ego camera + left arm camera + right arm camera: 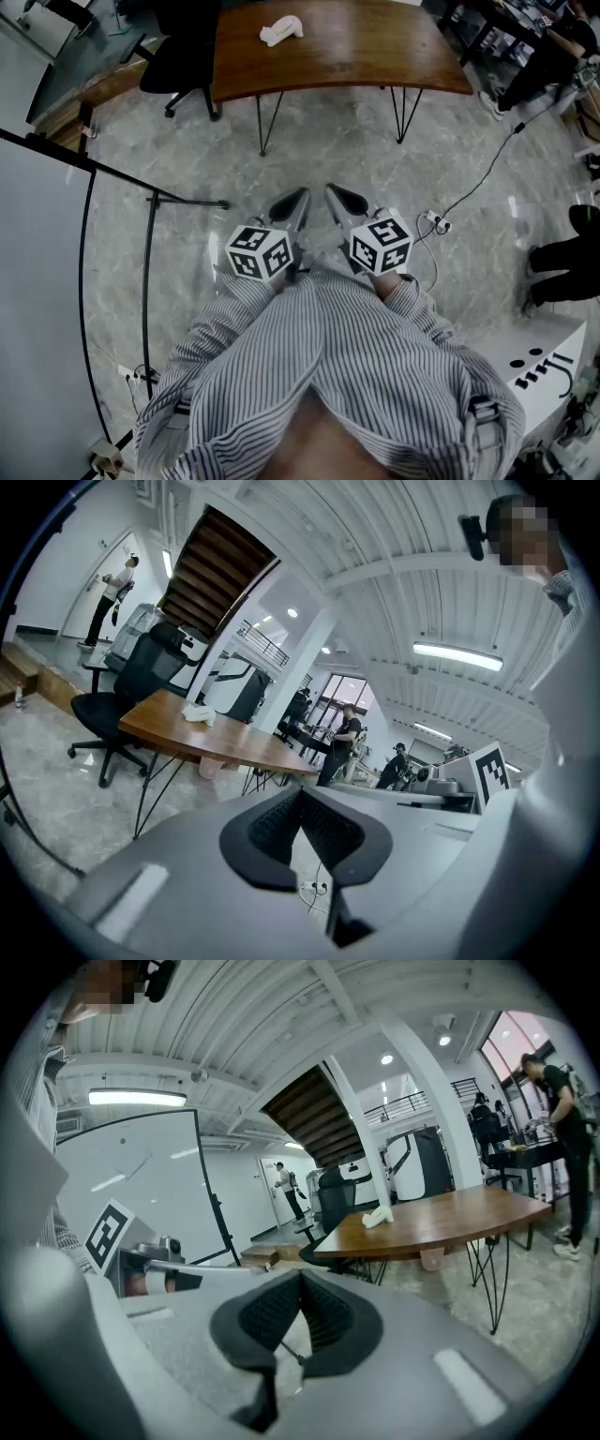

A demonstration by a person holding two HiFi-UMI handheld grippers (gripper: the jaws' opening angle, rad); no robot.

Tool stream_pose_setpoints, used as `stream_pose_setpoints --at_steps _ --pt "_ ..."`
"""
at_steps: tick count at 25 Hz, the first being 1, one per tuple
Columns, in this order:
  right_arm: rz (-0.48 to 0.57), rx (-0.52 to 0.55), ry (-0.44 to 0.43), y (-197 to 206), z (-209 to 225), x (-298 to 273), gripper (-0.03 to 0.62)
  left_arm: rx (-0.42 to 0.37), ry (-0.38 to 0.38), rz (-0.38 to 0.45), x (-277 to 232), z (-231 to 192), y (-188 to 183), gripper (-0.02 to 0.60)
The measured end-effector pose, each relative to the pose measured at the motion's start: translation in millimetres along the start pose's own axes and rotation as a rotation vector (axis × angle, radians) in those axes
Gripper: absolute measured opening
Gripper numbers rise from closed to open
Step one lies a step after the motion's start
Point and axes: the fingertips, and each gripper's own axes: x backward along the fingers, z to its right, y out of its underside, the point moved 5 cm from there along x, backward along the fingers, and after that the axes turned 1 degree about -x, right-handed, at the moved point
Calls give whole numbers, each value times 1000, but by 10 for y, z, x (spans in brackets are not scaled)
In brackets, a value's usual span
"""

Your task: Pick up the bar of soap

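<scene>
In the head view, you hold both claws close to your striped shirt (pixel 356 375), side by side over the grey stone floor (pixel 328 150). Your left claw (pixel 300 199) and your right claw (pixel 336 194) point toward the brown wooden table (pixel 375 47) ahead. The bar of soap (pixel 281 32) is white. It lies on the table top, toward the left side, well apart from both claws. A black chair (pixel 183 52) stands just beside the table's left end. A big white board (pixel 37 281) is on your left. A thin black cable (pixel 489 167) runs over the floor on your right.

In the left gripper view, the left claw's two jaws are pressed together with nothing between them. The soap lies on the table far off, up and to the left of the jaws.

In the right gripper view, the right claw's jaws are together too, and they hold nothing. The soap sits on the table far away, up and to the right of the jaws.
</scene>
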Motion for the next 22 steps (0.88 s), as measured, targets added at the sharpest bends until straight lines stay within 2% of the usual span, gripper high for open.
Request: stream_pose_setpoints --at_steps 11,16,19,22 --pt "-14 -2 -33 -14 81 -56 1 7 -21 2 -101 -20 -3 3" --pt "-29 20 -22 11 161 -50 2 39 -20 12 -179 -26 40 3" --pt "-16 16 -15 -37 263 -43 2 46 -10 43 -240 -3 9 3" --pt "9 12 -42 -94 323 -47 2 68 20 111 -295 9 -74 3"
